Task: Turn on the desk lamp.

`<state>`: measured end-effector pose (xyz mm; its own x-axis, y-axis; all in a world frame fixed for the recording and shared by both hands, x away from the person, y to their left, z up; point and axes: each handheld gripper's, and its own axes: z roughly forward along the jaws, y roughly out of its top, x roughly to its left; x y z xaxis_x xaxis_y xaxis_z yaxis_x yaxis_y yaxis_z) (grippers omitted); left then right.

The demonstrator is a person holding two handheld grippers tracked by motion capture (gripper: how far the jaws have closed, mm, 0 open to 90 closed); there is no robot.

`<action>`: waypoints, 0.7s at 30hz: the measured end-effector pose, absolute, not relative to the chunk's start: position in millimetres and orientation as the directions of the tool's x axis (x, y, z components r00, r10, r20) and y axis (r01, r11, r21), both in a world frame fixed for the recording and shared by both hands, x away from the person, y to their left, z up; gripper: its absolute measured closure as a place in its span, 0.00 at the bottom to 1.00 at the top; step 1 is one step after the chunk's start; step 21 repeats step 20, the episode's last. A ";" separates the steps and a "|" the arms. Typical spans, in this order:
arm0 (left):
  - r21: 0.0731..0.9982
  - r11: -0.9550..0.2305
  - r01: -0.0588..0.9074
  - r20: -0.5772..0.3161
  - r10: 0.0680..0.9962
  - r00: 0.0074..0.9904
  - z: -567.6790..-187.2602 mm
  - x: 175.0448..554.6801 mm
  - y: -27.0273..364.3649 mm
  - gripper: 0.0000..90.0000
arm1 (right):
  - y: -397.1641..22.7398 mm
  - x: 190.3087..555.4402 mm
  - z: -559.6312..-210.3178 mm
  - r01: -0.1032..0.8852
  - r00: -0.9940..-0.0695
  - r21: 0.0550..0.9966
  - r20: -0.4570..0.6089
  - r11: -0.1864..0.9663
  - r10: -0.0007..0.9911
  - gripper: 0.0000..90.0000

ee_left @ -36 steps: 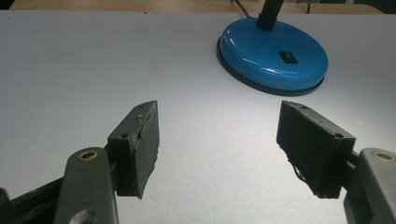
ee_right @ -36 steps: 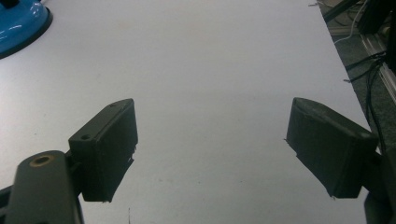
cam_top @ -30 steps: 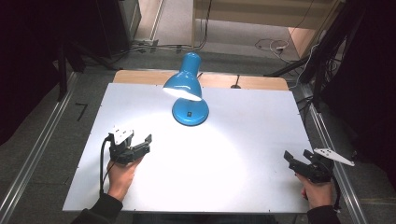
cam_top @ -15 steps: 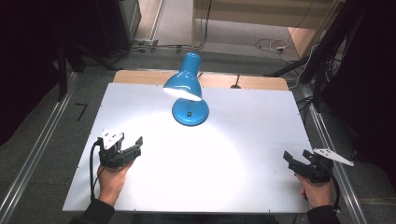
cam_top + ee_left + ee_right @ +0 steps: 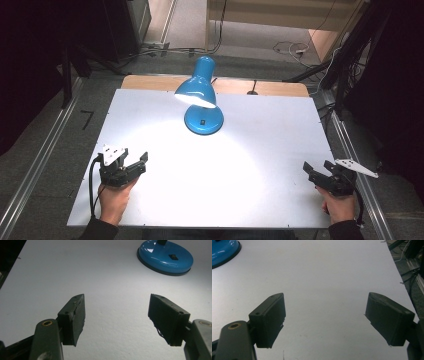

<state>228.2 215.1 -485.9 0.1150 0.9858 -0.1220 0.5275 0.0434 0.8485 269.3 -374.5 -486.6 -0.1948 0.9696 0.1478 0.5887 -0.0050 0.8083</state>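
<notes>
A blue desk lamp [image 5: 200,100] stands lit at the back middle of the white table [image 5: 260,130], its round base [image 5: 165,257] with a black switch in the left gripper view and an edge of the base [image 5: 223,251] in the right gripper view. My left gripper [image 5: 137,165] rests near the front left of the table, open, with bare table between its jaws [image 5: 117,317]. My right gripper [image 5: 316,170] sits at the front right edge, also open and holding nothing [image 5: 324,320].
The lamp throws a bright pool of light on the table's middle. Metal rails [image 5: 45,155] run along both sides of the table. Cables [image 5: 290,50] lie on the floor behind. A wooden strip [image 5: 235,85] borders the far edge.
My left gripper has moved left and slightly toward the front edge of the table, jaws unchanged. The right gripper has stayed where it was.
</notes>
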 end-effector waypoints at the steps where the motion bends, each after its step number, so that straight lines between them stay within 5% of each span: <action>1: 0.845 0.040 0.533 -0.118 0.987 0.113 -486.5 227.2 215.3 0.34 | -373.9 269.1 -486.3 0.589 -0.192 0.808 0.149 -0.008 0.970 0.17; 21: 0.837 0.076 0.541 -0.158 0.982 0.107 -485.2 194.7 223.8 0.32 | -360.6 270.2 -483.2 0.577 -0.237 0.817 0.146 0.018 0.960 0.17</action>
